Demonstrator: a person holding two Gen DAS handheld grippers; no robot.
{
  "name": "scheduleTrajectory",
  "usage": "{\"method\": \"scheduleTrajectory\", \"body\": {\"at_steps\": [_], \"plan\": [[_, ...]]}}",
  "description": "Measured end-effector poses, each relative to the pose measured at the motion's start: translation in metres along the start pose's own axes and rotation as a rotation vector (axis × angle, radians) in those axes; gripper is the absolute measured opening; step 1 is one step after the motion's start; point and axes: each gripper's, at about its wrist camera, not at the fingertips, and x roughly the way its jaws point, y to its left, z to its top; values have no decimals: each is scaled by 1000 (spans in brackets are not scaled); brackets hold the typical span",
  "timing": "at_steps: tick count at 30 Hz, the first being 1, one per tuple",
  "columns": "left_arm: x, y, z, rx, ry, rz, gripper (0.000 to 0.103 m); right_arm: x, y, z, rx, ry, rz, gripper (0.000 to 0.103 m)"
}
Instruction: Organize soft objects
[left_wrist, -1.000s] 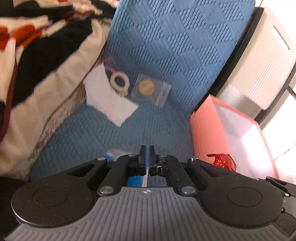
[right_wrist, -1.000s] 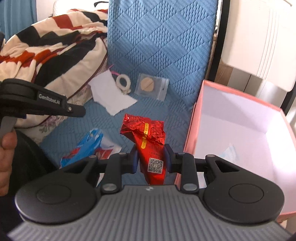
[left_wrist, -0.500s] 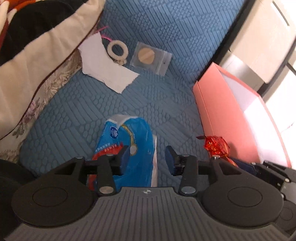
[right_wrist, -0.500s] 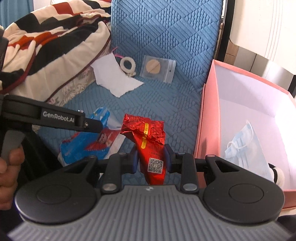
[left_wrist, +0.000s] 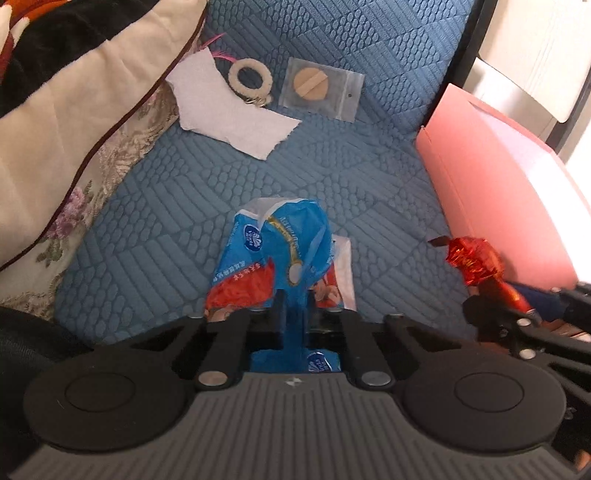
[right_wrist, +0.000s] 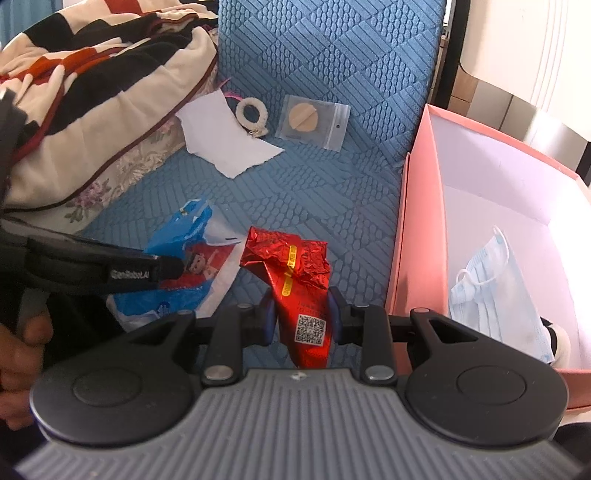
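The left gripper has its jaws clenched on the blue packet; the jaws have just been closing, and a fold of the packet is pinched between them. The packet lies on the blue quilted mat, with its far end crumpled upward. In the right wrist view the left gripper enters from the left edge, its tip on the packet, with a hand behind it.

The right gripper has its jaws grasping the red foil pack, which stands upright between the pads with a printed code square facing the camera. The pack is held above the mat, just beside the pink box.

Inside the box lies a blue face mask, against the near right corner.

Farther back on the mat lie a white paper piece, a white ring touching its edge, and a clear bag holding a round tan pad. A striped blanket is heaped along the mat's left side.
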Motion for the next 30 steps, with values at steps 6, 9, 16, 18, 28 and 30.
{"method": "scheduleTrajectory", "body": {"at_steps": [6, 9, 16, 18, 28, 30], "plan": [[-13, -3, 5, -25, -45, 22, 0, -7, -2, 7, -9, -15, 2, 32], [-26, -6, 13, -38, -67, 16, 0, -16, -5, 12, -1, -32, 5, 32], [-66, -24, 48, -58, -124, -26, 0, -38, -20, 31, 17, -70, 15, 32], [-79, -31, 60, -63, -145, -38, 0, -46, -27, 38, 19, -82, 13, 32], [-130, -84, 116, -57, -221, -113, 0, -86, -74, 77, 48, -168, -17, 32], [-133, -97, 122, -50, -228, -125, 0, -93, -85, 82, 58, -183, -23, 32]]}}
